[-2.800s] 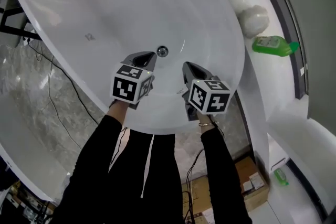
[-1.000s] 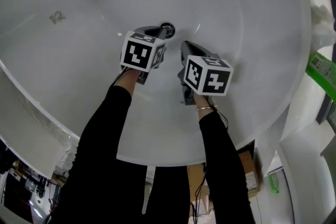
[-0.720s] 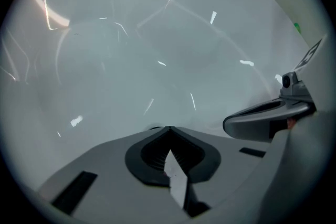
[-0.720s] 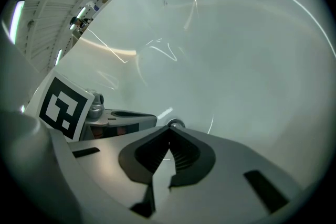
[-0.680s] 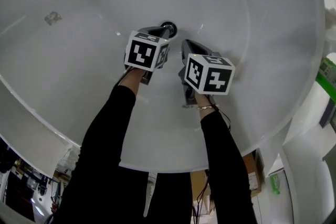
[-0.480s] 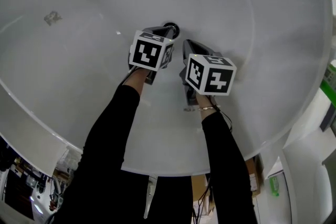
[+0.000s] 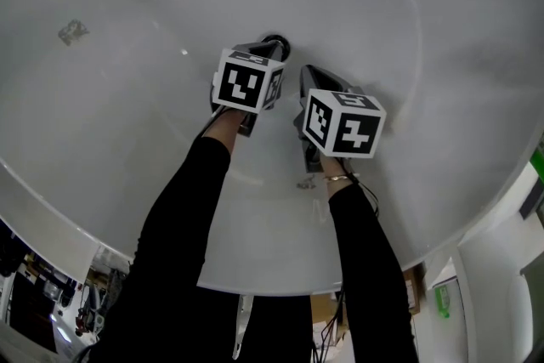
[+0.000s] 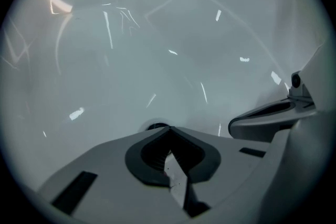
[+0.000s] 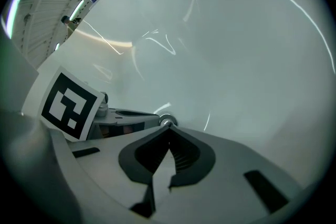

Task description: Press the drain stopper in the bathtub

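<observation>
Drain stopper point(image 7: 275, 42): a small round chrome fitting set in the floor of the white bathtub point(image 7: 399, 4), near the middle of your head view and half covered by the gripper tip over it. Left gripper point(image 7: 267, 51): jaws pressed together with nothing between them. Its closed tip lies on or right over the stopper, and a dark sliver of the drain shows just past that tip in the left gripper view. Whether tip and stopper touch cannot be told. Right gripper point(image 7: 308, 72): jaws likewise together and empty, held just beside the left one, off the stopper, doing no work. Status: you are lined up on the drain, but no view confirms the press. Remaining, as judged: push straight down with the left tip until the stopper seats, then lift clear.
</observation>
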A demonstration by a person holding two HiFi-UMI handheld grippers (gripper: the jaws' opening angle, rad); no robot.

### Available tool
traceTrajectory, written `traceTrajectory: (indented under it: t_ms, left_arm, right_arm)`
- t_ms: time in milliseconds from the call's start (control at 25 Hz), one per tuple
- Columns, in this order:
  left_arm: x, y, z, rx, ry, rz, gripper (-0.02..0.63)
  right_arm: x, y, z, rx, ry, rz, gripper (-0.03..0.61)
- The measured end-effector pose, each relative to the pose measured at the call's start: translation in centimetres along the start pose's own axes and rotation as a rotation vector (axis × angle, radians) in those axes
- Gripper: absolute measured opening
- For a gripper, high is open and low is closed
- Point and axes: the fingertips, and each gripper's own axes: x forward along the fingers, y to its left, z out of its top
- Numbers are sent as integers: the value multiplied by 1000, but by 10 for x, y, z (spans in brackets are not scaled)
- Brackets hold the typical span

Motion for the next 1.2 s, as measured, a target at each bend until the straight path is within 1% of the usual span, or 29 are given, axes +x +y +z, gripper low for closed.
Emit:
traceTrajectory:
  t_ms: [280,440,680,840,1000,1200]
  left_arm:
    - [10,1,-3,-22,12,6,8]
    - [17,4,-9,-18,23,27,8]
    - [25,9,-18,-23,32,44,8]
    - [26,12,-20,-30,35,52,8]
    - [29,18,-23,-43,47,61,8]
    - [30,19,-24,-38,56,67,8]
  right_arm:
    - [5,-3,4,-16,7,13,2]
    - [7,-1,5,-21,4,10,2]
    - [14,1,-5,-26,20,21,2]
    - [11,-1,0,-26,12,1,2]
    - [13,-1,-3,-20,13,8,2]
    - [11,-3,0,-16,13,-9,2]
